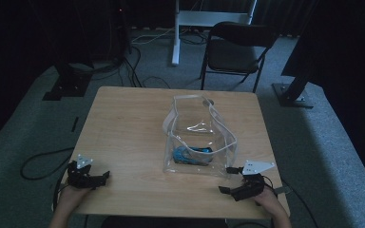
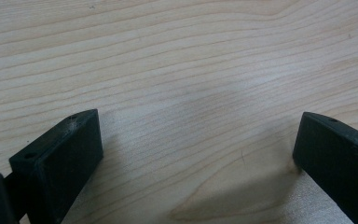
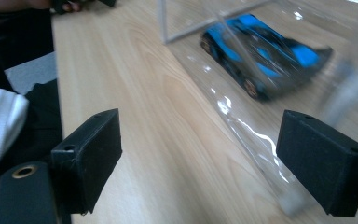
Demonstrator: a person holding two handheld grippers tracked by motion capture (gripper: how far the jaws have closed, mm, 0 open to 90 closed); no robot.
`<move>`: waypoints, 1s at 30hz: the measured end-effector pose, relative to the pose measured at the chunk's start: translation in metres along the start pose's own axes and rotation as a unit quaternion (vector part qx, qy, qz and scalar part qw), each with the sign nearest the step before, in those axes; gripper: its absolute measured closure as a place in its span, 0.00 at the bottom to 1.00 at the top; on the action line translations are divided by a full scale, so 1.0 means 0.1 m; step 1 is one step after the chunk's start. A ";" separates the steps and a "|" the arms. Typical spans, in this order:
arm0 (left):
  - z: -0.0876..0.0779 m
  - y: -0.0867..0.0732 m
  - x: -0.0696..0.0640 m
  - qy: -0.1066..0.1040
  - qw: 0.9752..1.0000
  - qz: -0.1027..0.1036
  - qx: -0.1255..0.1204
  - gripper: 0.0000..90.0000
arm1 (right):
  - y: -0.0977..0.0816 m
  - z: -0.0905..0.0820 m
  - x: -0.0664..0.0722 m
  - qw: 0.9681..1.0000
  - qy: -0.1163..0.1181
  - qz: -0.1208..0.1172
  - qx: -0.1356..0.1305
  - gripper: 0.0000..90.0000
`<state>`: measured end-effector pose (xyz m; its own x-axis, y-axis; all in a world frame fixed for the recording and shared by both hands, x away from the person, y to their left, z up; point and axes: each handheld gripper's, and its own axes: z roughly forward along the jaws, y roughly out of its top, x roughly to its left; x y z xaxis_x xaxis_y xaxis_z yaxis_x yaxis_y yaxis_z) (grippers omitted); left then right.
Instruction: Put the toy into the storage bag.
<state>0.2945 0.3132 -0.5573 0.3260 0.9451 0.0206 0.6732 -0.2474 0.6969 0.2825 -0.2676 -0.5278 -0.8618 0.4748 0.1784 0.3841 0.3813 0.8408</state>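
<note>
Both grippers are resting wide open on the wooden table [image 1: 123,128].
Right gripper [image 3: 200,149] is sitting beside the clear bag [image 1: 197,142] holding a blue toy car [image 3: 265,51]; left gripper [image 2: 198,154] is gripping nothing.

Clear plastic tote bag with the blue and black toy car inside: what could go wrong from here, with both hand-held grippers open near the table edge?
1. The clear plastic tote bag looks thin and glossy, so open jaws of the right hand-held gripper might slip or crumple its wall.
2. The blue and black toy car lies loose inside; tilting could roll it.
3. The left hand-held gripper sits far off, so the bag may slide on the wooden table.
</note>
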 end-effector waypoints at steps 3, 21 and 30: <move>0.00 0.00 0.00 0.000 1.000 0.000 0.000 0.02 | -0.06 0.00 -0.03 1.000 0.000 -0.001 0.001 0.16; 0.00 0.00 0.00 0.000 1.000 0.000 0.000 0.02 | -0.26 0.03 -0.10 0.993 -0.110 0.007 0.046 0.14; 0.00 0.00 0.00 0.000 1.000 0.000 -0.001 0.02 | -0.29 0.07 -0.13 0.983 -0.174 0.021 0.049 0.12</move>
<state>0.2945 0.3132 -0.5576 0.3260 0.9451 0.0211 0.6714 -0.2471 0.6987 0.2845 -0.2792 -0.5574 -0.6855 0.7279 0.0123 0.4624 0.4223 0.7796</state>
